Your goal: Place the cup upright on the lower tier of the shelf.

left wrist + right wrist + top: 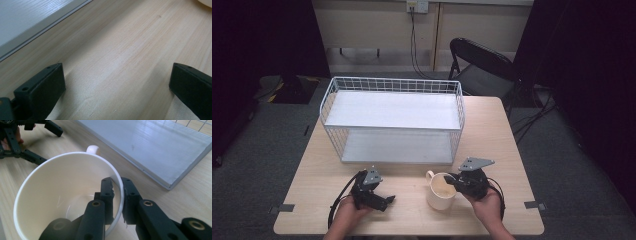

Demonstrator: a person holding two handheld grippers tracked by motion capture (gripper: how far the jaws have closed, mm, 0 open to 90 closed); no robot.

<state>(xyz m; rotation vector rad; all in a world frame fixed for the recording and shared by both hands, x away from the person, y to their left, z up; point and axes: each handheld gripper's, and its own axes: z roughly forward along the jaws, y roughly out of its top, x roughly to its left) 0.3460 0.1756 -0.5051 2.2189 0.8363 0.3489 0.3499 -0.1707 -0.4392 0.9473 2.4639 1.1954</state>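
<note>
A cream mug [441, 191] stands upright on the wooden table [507, 150], its handle turned toward the rack. My right gripper [452, 180] is shut on the mug's near rim [119, 185], one jaw inside the mug [67, 195] and one outside. My left gripper [388, 199] rests low on the table to the mug's left, held by a hand. In the left gripper view its jaws stand wide apart over bare wood, with the gripper [116, 75] open and holding nothing. The right gripper view also shows the left gripper [37, 142] beyond the mug.
A white wire rack [393, 120] with two flat shelves stands at the table's middle back, its lower shelf [155, 147] just beyond the mug. A black folding chair [482, 62] sits behind the table's right end.
</note>
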